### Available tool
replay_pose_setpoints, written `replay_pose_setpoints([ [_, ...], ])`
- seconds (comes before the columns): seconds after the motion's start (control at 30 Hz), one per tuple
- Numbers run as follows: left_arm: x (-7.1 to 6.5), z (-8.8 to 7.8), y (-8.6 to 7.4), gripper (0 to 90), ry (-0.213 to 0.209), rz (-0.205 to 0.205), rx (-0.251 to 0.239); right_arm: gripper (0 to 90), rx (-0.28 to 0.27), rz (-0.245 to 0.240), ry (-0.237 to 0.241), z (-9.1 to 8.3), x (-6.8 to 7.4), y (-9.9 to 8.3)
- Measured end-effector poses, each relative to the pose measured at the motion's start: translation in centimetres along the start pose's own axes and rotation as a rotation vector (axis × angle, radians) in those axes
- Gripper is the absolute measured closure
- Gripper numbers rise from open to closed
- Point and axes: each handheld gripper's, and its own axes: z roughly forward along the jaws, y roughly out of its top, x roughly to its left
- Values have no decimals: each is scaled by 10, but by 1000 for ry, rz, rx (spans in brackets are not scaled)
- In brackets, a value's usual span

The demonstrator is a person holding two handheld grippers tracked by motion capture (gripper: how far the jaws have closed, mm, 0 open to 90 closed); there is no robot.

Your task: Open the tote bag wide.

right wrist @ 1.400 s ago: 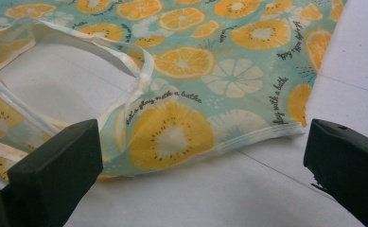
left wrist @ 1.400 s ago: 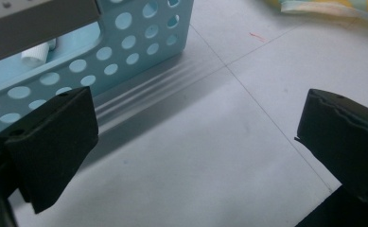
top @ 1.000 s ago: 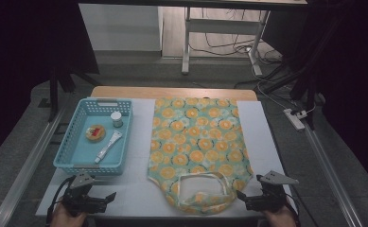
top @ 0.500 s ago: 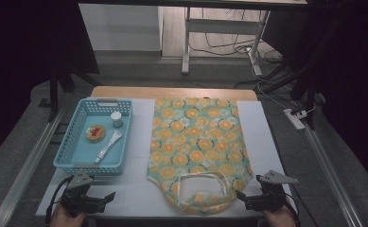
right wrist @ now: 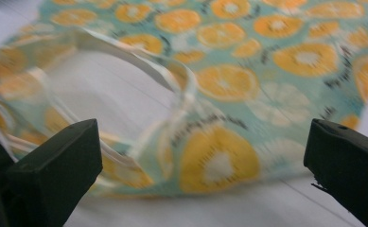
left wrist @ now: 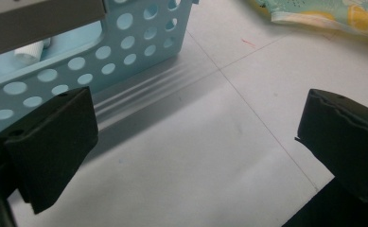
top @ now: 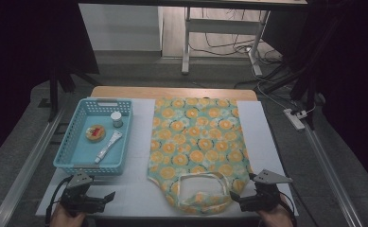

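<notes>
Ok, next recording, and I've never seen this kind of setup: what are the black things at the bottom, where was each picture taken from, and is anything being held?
No robot here: a person holds a two-jaw tool in each hand. The high view looks down on the table; the left tool and right tool sit at its near edge. The other two pictures come from cameras riding on the tools, looking out between their black jaws. On the white table lie a blue basket holding a small jar, a round orange item and a tube, and beside it an orange-print cloth bib. Both tools are open and hold nothing; the right one faces the bib's neck loop.
</notes>
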Motion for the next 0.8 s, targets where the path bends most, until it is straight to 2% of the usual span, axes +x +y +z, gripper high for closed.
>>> replay_pose_setpoints([
  [0.1,0,0,0,0,0,0,0,0,14,-20,23,4,5,2],
  [0.47,-1,0,0,0,1,4,7,0,76,-66,51,15,18,8],
  [0.57,0,0,-1,0,-2,2,7,0,79,-94,70,16,26,12],
  [0.6,0,0,-1,0,-1,1,6,0,82,-114,92,18,31,15],
  [0.8,0,0,0,0,-2,-2,6,0,106,-162,130,27,46,21],
])
